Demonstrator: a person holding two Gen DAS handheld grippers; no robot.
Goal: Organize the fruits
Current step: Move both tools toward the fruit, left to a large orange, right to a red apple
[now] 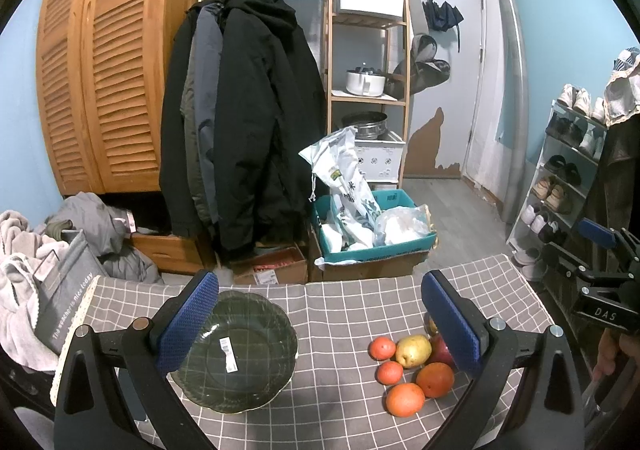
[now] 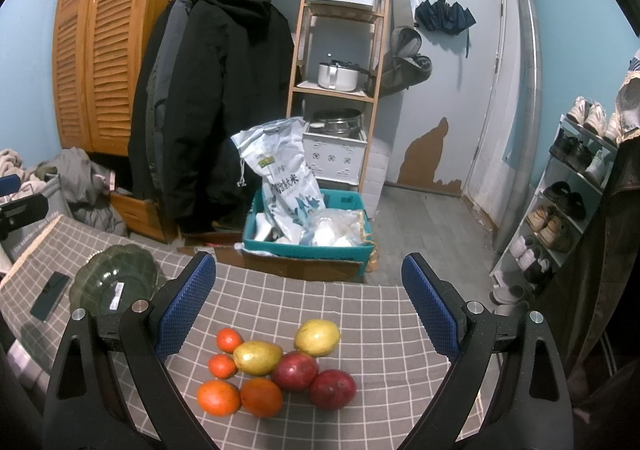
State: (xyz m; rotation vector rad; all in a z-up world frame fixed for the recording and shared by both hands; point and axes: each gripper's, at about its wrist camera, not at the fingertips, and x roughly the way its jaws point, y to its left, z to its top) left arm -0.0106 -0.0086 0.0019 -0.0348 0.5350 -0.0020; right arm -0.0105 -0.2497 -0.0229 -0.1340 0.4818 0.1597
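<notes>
Fruit cluster [image 2: 276, 370] lies on the checked tabletop [image 2: 320, 302]: oranges, yellow and red pieces touching. Right hand-held gripper [image 2: 308, 306] hangs above it, fingers spread wide, grasping nothing. Left hand-held gripper [image 1: 320, 326] likewise released and empty; green glass plate [image 1: 240, 354] sits under its left finger, fruit beside its right.

The left gripper [image 1: 320, 314] hangs above the table [image 1: 332, 314] with its two blue-padded fingers [image 1: 188, 322] spread wide and nothing between them. The right gripper [image 2: 308, 302] is held over the same table, its blue fingers [image 2: 432, 314] also wide apart and empty. In the left wrist view, the right gripper appears off the table's right edge, with part of a hand [image 1: 614, 350] gripping its handle.
</notes>
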